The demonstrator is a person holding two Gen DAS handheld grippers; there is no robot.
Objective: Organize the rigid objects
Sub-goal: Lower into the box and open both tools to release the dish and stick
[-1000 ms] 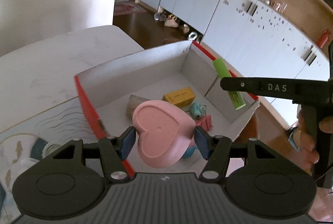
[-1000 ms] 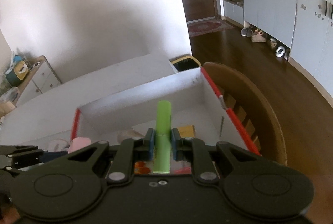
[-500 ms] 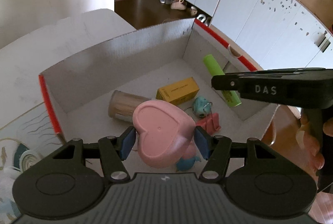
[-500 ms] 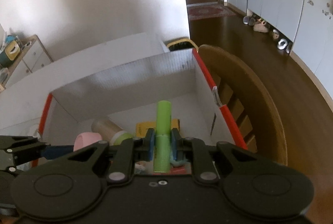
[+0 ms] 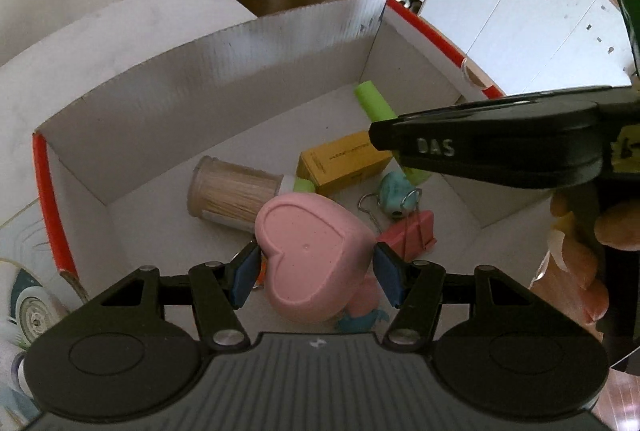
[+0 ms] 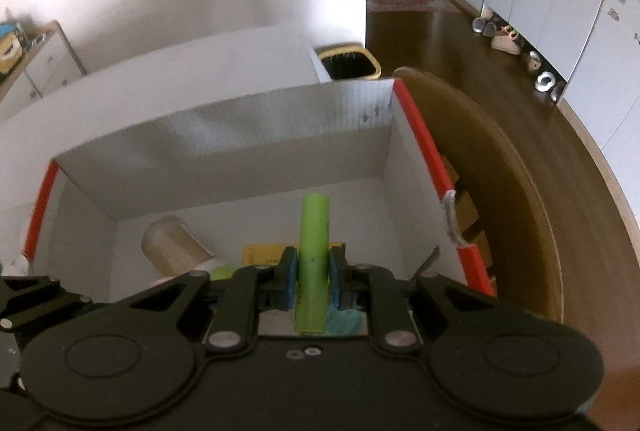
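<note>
I have both loads over the white corrugated cardboard box with red-taped edges point(image 5: 224, 71), and everything below is placed relative to that box. My left gripper point(image 5: 316, 275) is clamped on the pink heart-shaped plastic dish point(image 5: 310, 251), one blue pad on each flank of the heart, the dish tilted with its hollow face toward the camera, above the near part of the box floor. My right gripper point(image 6: 313, 279) is pinched tight on the lime-green plastic cylinder point(image 6: 314, 255), which points toward the far wall of the box.

On the box floor I see a clear round toothpick holder with a green cap point(image 5: 236, 193) lying on its side toward the left wall, a yellow rectangular carton point(image 5: 344, 163) at the middle, a small teal round trinket point(image 5: 394, 193) and a pink binder clip with wire handles point(image 5: 412, 231) nearer the right wall. Something teal and orange sits directly under the heart, mostly hidden.

The step, as I judge it, is lowering and letting go. To do it well I would bring the heart low before opening, since a drop from here would likely land on the hidden piece and the clip and tip over. Easing it toward the bare floor by the left wall, in front of the toothpick holder, looks safer. For the cylinder, I would level it out over the open floor by the far wall, because a round body released at a slant will roll. The two grippers sit close together, so I would release one at a time.
</note>
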